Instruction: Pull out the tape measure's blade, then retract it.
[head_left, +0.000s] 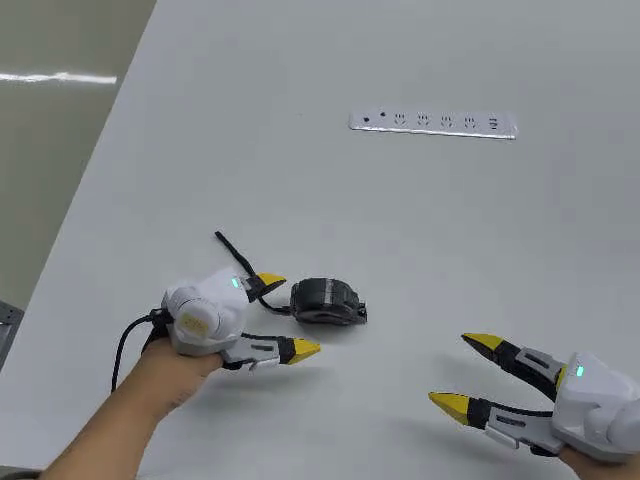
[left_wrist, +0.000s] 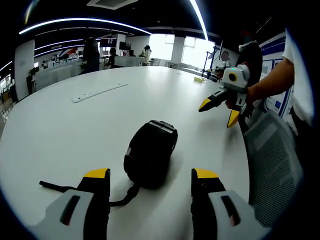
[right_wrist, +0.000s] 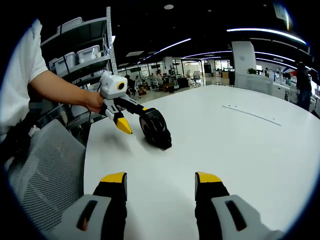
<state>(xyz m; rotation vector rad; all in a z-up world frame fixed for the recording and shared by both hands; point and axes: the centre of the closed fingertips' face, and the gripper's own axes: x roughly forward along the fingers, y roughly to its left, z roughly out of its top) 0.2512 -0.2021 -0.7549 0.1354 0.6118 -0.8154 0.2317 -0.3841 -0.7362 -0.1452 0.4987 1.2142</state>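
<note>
Wide white desk (head_left: 420, 210), power strip (head_left: 432, 123) toward its far edge, black tape measure (head_left: 326, 300) lying nearer the near left corner. The left claw (head_left: 288, 314) stands with jaws apart, its tips flanking one end of the case with no clear grip. The right claw (head_left: 463, 372), jaws also apart and empty, hovers well apart by the near edge. The task looks unstarted: no blade shows outside the case, so both the pull and the retraction are left. The blade's hook is too small to make out, and the wrist strap (head_left: 232, 252) runs partly behind the left claw.
</note>
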